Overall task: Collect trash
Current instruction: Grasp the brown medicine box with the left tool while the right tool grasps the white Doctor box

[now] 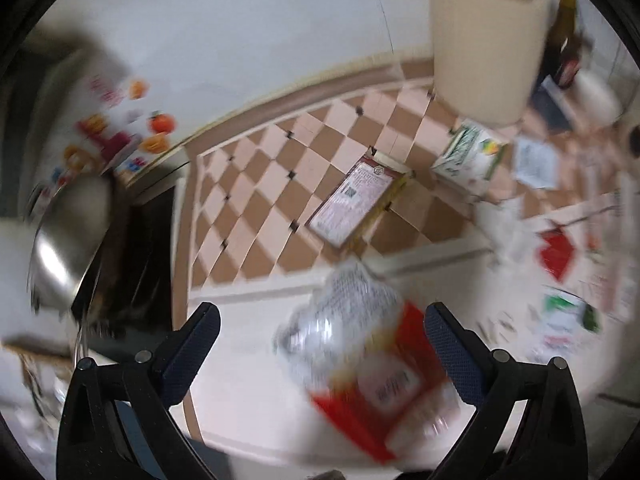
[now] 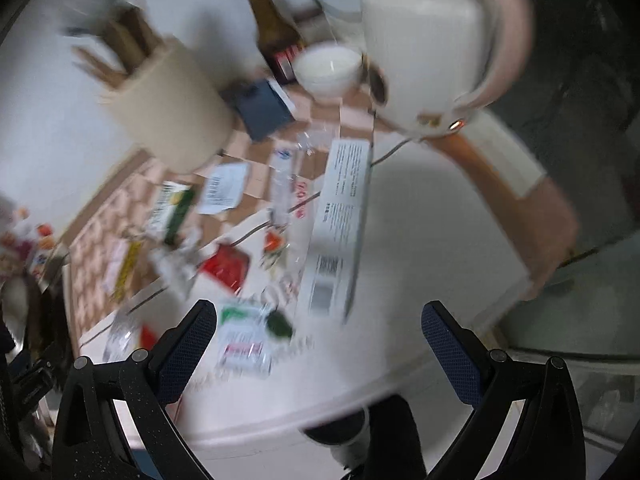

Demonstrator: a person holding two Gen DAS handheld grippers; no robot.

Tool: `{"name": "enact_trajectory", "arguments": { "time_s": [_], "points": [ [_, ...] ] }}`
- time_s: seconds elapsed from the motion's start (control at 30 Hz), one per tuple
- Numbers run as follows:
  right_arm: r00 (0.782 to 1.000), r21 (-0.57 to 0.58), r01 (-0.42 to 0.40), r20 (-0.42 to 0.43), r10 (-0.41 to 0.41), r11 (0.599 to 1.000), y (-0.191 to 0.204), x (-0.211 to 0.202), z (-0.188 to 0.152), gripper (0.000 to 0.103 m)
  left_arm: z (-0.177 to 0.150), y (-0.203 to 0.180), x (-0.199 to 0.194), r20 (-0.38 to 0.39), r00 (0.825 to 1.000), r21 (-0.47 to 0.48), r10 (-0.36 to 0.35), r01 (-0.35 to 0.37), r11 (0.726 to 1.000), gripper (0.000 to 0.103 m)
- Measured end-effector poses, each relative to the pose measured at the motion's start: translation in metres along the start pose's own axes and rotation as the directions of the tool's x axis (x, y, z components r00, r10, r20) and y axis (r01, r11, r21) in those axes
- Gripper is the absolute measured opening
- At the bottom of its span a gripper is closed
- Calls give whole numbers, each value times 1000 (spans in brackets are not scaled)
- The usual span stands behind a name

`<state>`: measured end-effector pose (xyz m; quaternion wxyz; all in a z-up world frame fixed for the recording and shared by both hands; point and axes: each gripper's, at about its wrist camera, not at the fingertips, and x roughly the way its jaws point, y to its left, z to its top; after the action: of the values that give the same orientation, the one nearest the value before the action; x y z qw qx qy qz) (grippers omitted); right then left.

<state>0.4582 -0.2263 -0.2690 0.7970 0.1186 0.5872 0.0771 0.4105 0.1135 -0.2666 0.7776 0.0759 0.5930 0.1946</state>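
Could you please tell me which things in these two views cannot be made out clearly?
- Left wrist view: motion blur makes the print on the red-and-clear wrapper between the left hand-held gripper fingers unreadable; contact unclear.
- Right wrist view: the text on the white box is blurred.
- Right wrist view: the brown bottle is cut off by the top edge.

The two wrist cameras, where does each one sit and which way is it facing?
Left wrist: on the left gripper, facing down at a blurred red-and-clear plastic wrapper between its open black fingers.
Right wrist: on the right gripper, facing across the littered white table; open fingers show.
Shared: the cream cylindrical utensil holder and checkered mat.
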Motion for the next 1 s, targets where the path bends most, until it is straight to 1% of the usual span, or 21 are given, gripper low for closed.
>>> {"name": "enact_trajectory", "arguments": {
  "time_s": [0.03, 0.07, 0.1, 0.17, 0.23, 0.33, 0.4, 0.47, 0.5, 0.53, 0.57, 0.6, 0.63, 0.67, 0.7, 0.73, 0.77, 0.83, 0.87, 0.97, 1.0],
  "points": [
    [999, 5, 9, -30, -9, 1000, 1, 23, 13, 103, 11, -4, 15, -16, 1000, 25, 7, -6, 1000, 103],
    [999, 8, 14, -53, -14, 1000, 2, 40, 21, 103, 25, -12, 40, -46, 999, 71, 28, -24, 997, 103],
    [997, 14, 21, -80, -20, 1000, 2, 62, 31, 103, 34, -17, 54, -63, 997, 98, 35, -28, 995, 103],
    [993, 18, 27, -116, -24, 999, 2, 89, 43, 103, 50, -25, 87, -106, 994, 157, 37, -20, 987, 103],
    [986, 17, 33, -162, -29, 999, 5, 117, 49, 103, 61, -30, 110, -148, 989, 200, 25, 6, 980, 103],
    [977, 13, 32, -211, -28, 999, 8, 144, 54, 103, 71, -35, 136, -198, 980, 235, 1, 46, 971, 103],
    [974, 14, 23, -226, -20, 1000, 9, 154, 57, 103, 75, -34, 142, -202, 979, 231, -34, 81, 969, 102],
    [976, 15, 23, -218, -19, 1000, 9, 159, 60, 101, 83, -30, 145, -215, 972, 199, -94, 138, 970, 94],
    [976, 14, 23, -217, -20, 1000, 10, 163, 62, 97, 84, -28, 145, -223, 967, 180, -126, 167, 969, 86],
    [977, 13, 27, -214, -23, 1000, 11, 166, 64, 95, 85, -26, 143, -209, 972, 177, -111, 149, 973, 74],
    [979, 10, 28, -204, -25, 1000, 12, 166, 64, 93, 87, -26, 142, -198, 975, 184, -99, 136, 973, 67],
    [981, 1, 30, -191, -29, 1000, 15, 166, 65, 84, 86, -27, 139, -182, 981, 203, -74, 111, 973, 53],
    [984, -18, 42, -172, -44, 999, 18, 165, 65, 65, 86, -27, 137, -176, 981, 211, -77, 114, 971, 40],
    [986, -31, 50, -159, -55, 998, 18, 163, 66, 53, 85, -29, 131, -172, 981, 210, -89, 125, 970, 34],
    [987, -35, 39, -153, -44, 999, 19, 163, 67, 50, 86, -30, 128, -169, 981, 209, -91, 126, 970, 24],
    [988, -29, 21, -155, -26, 999, 19, 163, 67, 50, 85, -31, 124, -165, 982, 208, -90, 124, 970, 17],
    [988, -29, 14, -153, -18, 999, 19, 163, 67, 50, 85, -31, 120, -159, 983, 205, -91, 123, 971, 15],
    [992, -35, 8, -128, -12, 999, 18, 156, 66, 50, 83, -29, 109, -148, 982, 183, -116, 142, 973, 2],
    [993, -34, 4, -119, -8, 999, 13, 148, 65, 50, 82, -27, 104, -142, 982, 175, -127, 151, 973, 0],
    [996, -27, -19, -85, 17, 999, 6, 126, 62, 49, 68, -16, 83, -117, 978, 136, -173, 189, 973, 0],
    [997, -21, -27, -76, 26, 999, 4, 121, 62, 49, 79, -21, 83, -108, 978, 127, -178, 191, 973, 0]
  ]
}}
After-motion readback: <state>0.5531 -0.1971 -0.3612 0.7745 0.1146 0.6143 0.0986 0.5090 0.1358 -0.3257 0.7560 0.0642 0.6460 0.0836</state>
